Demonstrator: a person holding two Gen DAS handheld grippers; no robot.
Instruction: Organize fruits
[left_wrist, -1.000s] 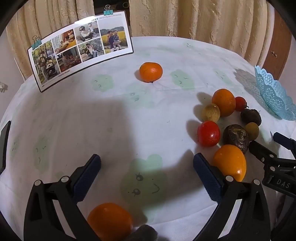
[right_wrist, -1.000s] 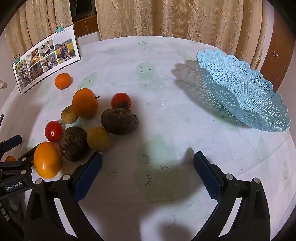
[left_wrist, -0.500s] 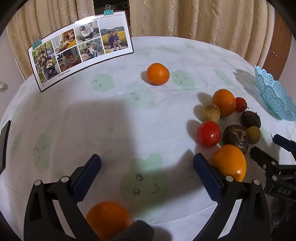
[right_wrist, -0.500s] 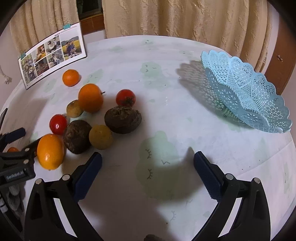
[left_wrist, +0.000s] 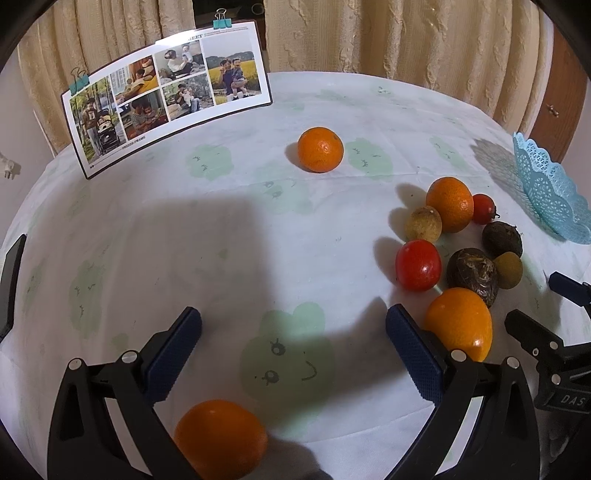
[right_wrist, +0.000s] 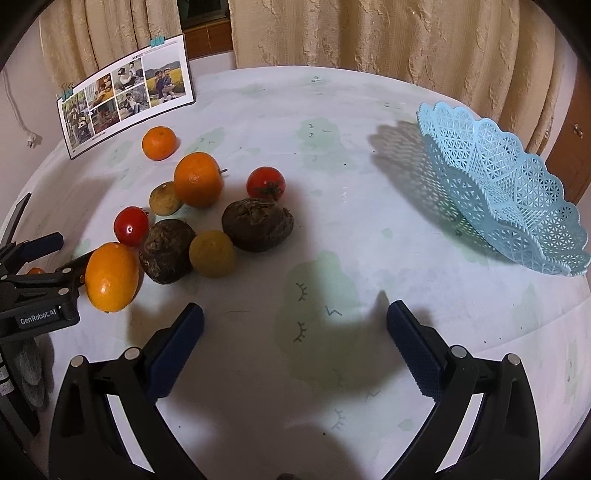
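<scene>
Two grippers hover over a round table (right_wrist: 369, 229) covered with a pale printed cloth. The left gripper (left_wrist: 293, 350) has its blue-padded fingers spread wide and grips nothing. The right gripper (right_wrist: 295, 341) is likewise spread wide and empty.

In the right wrist view, the fruit cluster lies at 10 o'clock from the right gripper. It comprises a large orange (right_wrist: 198, 179), a smooth orange fruit (right_wrist: 112, 276) at the near left, two tomatoes (right_wrist: 131, 226) (right_wrist: 265, 183), two dark rough-skinned fruits (right_wrist: 167, 250) (right_wrist: 257, 224), and two small yellowish fruits (right_wrist: 212, 253) (right_wrist: 165, 198). The members sit just beside or touching one another. A separate mandarin (right_wrist: 159, 143) rests apart at 11 o'clock, near a photo collage card (right_wrist: 125, 94) held upright by binder clips.

A light-blue lattice fruit basket (right_wrist: 517, 206) stands at 2 o'clock from the right gripper, well apart from the cluster. It holds no fruit.

In the left wrist view, one more orange (left_wrist: 220, 437) lies at the bottom edge, just beside the left finger. The smooth orange fruit lies just beside the outer face of this gripper's right finger (left_wrist: 413, 354). The mandarin sits at 12 o'clock and the basket at 2 o'clock at the frame edge. Beige curtains (right_wrist: 369, 33) hang behind the table.
</scene>
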